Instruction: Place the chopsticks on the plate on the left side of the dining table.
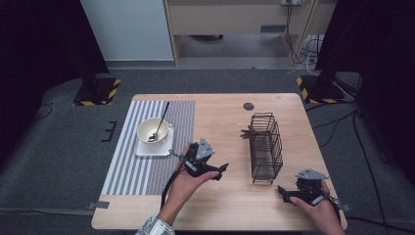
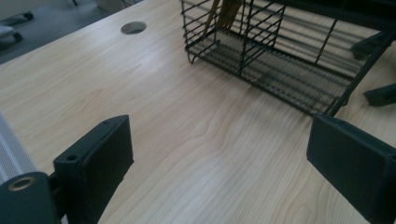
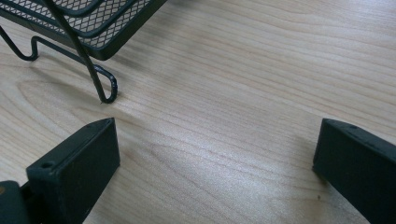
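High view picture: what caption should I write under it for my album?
Two open grippers, left and right, hover beside a black wire rack; a spoon rests in a bowl.

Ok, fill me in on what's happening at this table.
A person at a wooden table holds a two-jaw gripper in each hand. The left gripper and the right gripper are both open and hold nothing, one on each side of the near end of a black wire rack. Wooden utensils sit in the rack's far end. On a striped placemat at the left, a cream bowl with a spoon in it rests on a white plate, untouched.
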Demonstrator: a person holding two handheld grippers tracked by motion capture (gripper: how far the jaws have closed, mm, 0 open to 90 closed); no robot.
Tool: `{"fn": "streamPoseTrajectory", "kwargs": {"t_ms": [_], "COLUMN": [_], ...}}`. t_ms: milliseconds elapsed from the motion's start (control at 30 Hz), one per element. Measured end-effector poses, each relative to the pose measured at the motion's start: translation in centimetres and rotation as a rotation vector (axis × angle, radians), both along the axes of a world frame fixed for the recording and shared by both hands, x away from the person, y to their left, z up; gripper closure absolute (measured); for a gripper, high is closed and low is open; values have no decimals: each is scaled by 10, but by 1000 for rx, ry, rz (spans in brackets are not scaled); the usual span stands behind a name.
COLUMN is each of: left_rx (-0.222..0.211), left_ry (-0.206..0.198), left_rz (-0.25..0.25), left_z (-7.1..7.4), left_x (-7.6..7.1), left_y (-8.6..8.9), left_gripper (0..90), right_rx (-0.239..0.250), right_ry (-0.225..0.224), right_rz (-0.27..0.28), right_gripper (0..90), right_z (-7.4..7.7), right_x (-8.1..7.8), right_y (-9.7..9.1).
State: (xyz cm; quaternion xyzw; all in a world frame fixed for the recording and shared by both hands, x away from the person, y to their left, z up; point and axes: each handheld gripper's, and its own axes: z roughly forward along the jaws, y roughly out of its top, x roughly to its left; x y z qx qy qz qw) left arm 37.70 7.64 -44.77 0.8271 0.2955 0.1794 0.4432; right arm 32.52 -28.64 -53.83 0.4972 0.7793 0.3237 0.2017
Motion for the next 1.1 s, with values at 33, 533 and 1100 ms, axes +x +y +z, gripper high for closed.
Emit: {"fn": "streamPoseTrajectory", "kwargs": {"t_ms": [33, 533, 1100], "left_rx": [3, -86, -145], "left_ry": [-2, -37, -36], "left_rz": [1, -60, -113], "left_z": [3, 49, 87], "left_x": [2, 17, 32], "left_y": [-3, -23, -29], "left_gripper": [93, 517, 771], "right_rx": [0, -3, -2], "right_ry": [0, -3, -2], "right_rz": [0, 1, -9], "right_gripper": [4, 4, 2], "right_z": [0, 0, 0], "right_x": [0, -1, -2], "right_y": [0, 0, 1]}}
